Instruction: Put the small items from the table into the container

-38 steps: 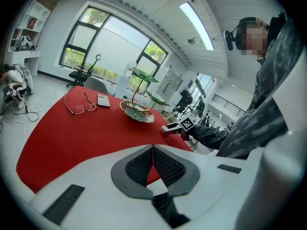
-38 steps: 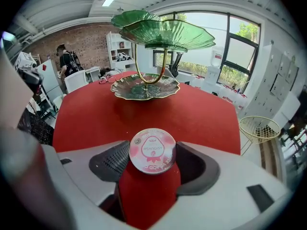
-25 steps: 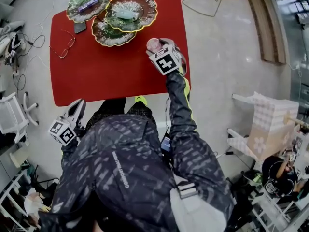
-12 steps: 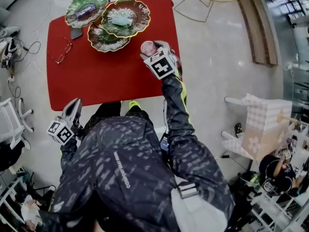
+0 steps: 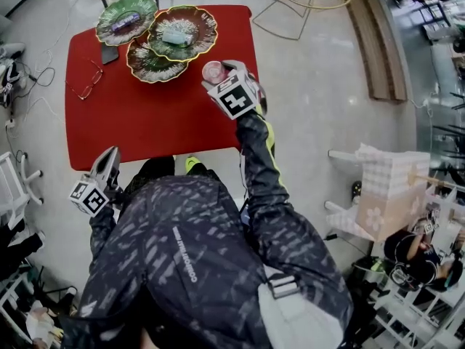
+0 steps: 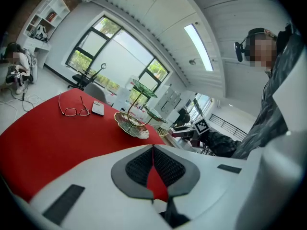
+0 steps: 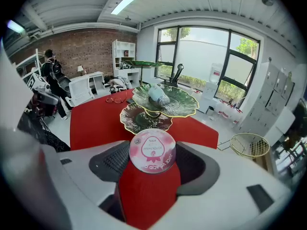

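Red table [image 5: 145, 129] filled the upper left of the head view, a tiered leaf-dish stand [image 5: 182, 31] at its top edge. We held our right arm stretched up the frame. Its right gripper [image 5: 227, 78] was clamped on a small round cup [image 7: 152, 150] right of the stand, and had risen since a second before. Our left gripper [image 5: 109, 167] hung closed and empty below the table's lower-left corner. Pink strawberry print marked the cup's lid.
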A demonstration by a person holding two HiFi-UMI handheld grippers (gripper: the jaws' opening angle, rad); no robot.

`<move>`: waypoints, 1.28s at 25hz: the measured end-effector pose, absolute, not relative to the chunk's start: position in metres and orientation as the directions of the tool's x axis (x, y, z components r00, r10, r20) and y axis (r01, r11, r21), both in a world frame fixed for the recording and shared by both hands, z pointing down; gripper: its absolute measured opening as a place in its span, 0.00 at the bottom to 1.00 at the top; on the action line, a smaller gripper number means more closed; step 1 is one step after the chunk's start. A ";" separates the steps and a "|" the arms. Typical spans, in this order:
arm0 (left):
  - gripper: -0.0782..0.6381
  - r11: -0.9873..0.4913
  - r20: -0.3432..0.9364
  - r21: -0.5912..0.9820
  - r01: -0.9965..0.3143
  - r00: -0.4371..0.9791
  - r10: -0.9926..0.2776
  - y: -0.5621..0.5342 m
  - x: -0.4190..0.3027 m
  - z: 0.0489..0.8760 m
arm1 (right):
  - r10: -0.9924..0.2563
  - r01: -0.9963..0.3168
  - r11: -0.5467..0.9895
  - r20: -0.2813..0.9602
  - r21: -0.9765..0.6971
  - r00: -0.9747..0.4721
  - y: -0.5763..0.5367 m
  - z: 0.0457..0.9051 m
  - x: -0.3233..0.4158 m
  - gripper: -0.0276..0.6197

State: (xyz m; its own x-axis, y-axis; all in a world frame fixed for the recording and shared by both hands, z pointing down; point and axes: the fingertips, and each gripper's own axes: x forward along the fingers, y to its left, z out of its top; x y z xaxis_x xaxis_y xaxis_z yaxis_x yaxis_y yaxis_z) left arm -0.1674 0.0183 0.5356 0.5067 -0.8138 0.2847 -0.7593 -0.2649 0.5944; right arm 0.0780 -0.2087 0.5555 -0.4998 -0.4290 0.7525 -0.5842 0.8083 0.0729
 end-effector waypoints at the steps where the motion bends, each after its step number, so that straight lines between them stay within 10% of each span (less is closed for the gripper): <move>1: 0.13 -0.260 0.275 0.604 -0.754 0.503 -0.819 0.017 -0.168 0.536 | -0.432 -0.580 0.810 0.752 0.082 -0.497 -0.210 0.553 0.077 0.50; 32: 0.12 -0.153 0.219 0.663 -0.732 0.386 -0.896 0.008 -0.213 0.533 | -0.428 -0.451 0.874 0.727 0.181 -0.537 -0.282 0.485 0.010 0.50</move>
